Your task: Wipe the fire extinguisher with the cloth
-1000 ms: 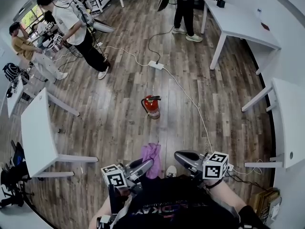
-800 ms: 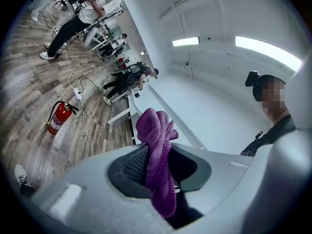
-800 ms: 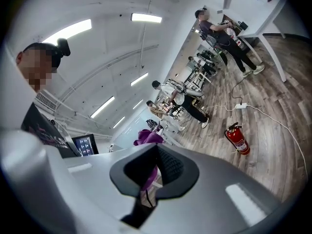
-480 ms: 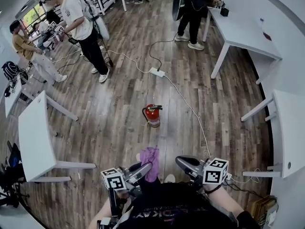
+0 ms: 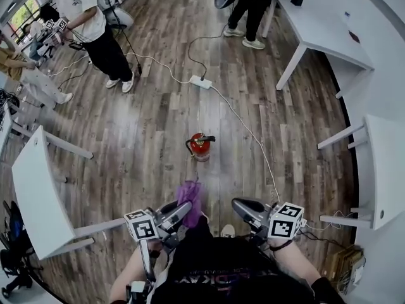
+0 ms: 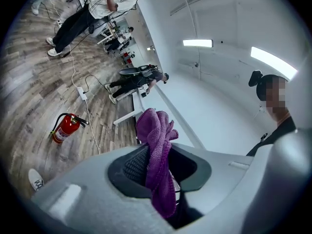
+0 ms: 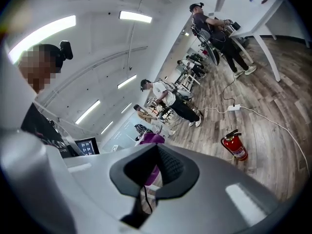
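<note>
Purple cloth (image 5: pixel 188 194) gripped by left hand-held gripper (image 5: pixel 182 210) has neared fire extinguisher (image 5: pixel 200 146); right hand-held gripper (image 5: pixel 240 206) clenched empty.

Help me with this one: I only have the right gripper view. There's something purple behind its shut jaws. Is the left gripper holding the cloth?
Observer: Yes. The left gripper view shows the left gripper clamped on the cloth, which sticks out above the jaws and hangs below them.
Operator: Is the cloth touching the extinguisher?
Observer: No. In the head view the extinguisher stands ahead of the cloth, with floor between them.
Operator: Anything close on the left side?
Observer: A white table stands at the person's left, one leg reaching toward the left gripper.
</note>
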### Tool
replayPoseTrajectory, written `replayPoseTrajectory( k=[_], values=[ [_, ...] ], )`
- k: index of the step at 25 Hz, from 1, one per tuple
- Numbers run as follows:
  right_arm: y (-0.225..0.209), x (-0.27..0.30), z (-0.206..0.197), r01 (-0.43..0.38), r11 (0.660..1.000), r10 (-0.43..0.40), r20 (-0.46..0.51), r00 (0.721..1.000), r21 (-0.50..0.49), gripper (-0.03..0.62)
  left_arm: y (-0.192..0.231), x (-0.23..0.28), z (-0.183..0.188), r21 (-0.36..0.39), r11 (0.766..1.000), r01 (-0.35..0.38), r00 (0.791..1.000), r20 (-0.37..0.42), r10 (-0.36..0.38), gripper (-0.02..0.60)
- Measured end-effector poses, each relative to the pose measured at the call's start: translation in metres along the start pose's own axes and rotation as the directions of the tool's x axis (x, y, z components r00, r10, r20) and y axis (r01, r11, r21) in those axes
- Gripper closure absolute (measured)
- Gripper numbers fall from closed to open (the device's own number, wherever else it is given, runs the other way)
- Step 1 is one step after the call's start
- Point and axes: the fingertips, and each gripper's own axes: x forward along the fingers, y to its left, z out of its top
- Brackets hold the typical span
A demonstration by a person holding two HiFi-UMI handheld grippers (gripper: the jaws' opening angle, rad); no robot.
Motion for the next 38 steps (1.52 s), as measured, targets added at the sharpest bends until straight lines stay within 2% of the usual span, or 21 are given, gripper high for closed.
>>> replayPoseTrajectory(
  k=[8, 11, 16, 24, 32, 38],
  values=[
    [-0.02, 0.075, 0.048, 0.049, 0.999, -0.049, 0.034, 0.998, -0.006, 0.588, 0.053, -0.007, 0.085, 0.028, 1.0, 0.003, 1.0, -0.024, -0.003, 0.488],
    [-0.026, 0.095, 0.058, 0.054, 0.998, -0.053, 0.033, 0.998, -0.022, 0.568, 0.072, -0.013, 0.104, 0.04, 0.999, -0.009, 0.999, -0.038, 0.01, 0.489],
    [-0.049, 0.114, 0.079, 0.058, 0.997, -0.057, 0.009, 0.998, -0.045, 0.576, 0.096, -0.011, 0.126, 0.077, 0.995, -0.057, 0.996, -0.062, 0.062, 0.489],
    [-0.107, 0.123, 0.11, 0.009, 0.996, -0.018, -0.095, 0.995, -0.091, 0.582, 0.132, 0.019, 0.134, 0.074, 0.986, -0.15, 0.987, -0.037, 0.153, 0.488],
    [-0.188, 0.133, 0.115, -0.054, 0.994, 0.029, -0.243, 0.97, -0.099, 0.58, 0.188, 0.052, 0.127, 0.075, 0.965, -0.25, 0.968, -0.009, 0.252, 0.488],
    [-0.248, 0.148, 0.101, -0.063, 0.989, 0.018, -0.312, 0.95, -0.135, 0.577, 0.258, 0.081, 0.115, 0.091, 0.968, -0.234, 0.969, -0.063, 0.24, 0.488]
  ],
)
